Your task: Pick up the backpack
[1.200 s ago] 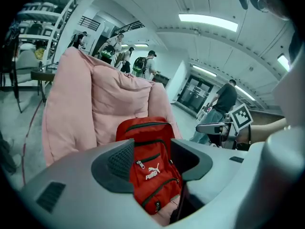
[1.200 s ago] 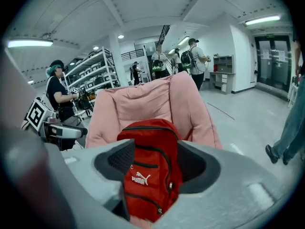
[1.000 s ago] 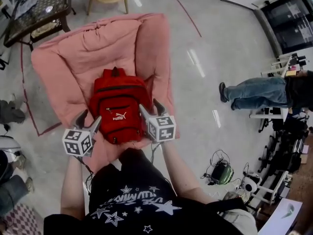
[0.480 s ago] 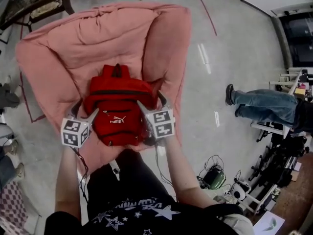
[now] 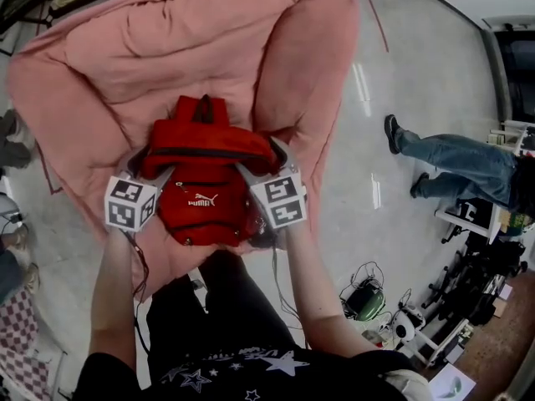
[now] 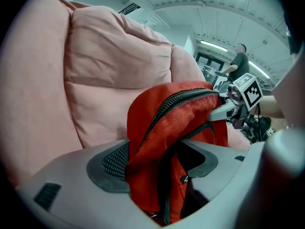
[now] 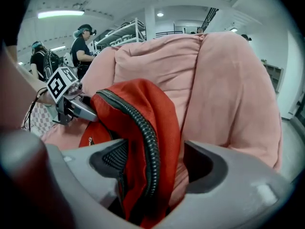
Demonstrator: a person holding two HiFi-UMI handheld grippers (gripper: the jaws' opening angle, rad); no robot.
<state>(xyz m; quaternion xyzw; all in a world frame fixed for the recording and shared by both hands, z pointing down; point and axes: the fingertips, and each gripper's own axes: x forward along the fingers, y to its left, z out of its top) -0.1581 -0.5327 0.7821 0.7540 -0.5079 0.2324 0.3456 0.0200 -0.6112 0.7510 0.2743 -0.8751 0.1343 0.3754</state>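
Left gripper: jaws spread wide, just been opening, straddling the left top corner of the red backpack, fabric between them but not pinched. Backpack sits on the pink beanbag chair, towards its near edge. Right gripper: also spread, just been opening, backpack's right zipper edge between its jaws.

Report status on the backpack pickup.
Jaws just opened on left hand-held gripper and right hand-held gripper, backpack between each. Sits on pink chair. Nothing blocking.
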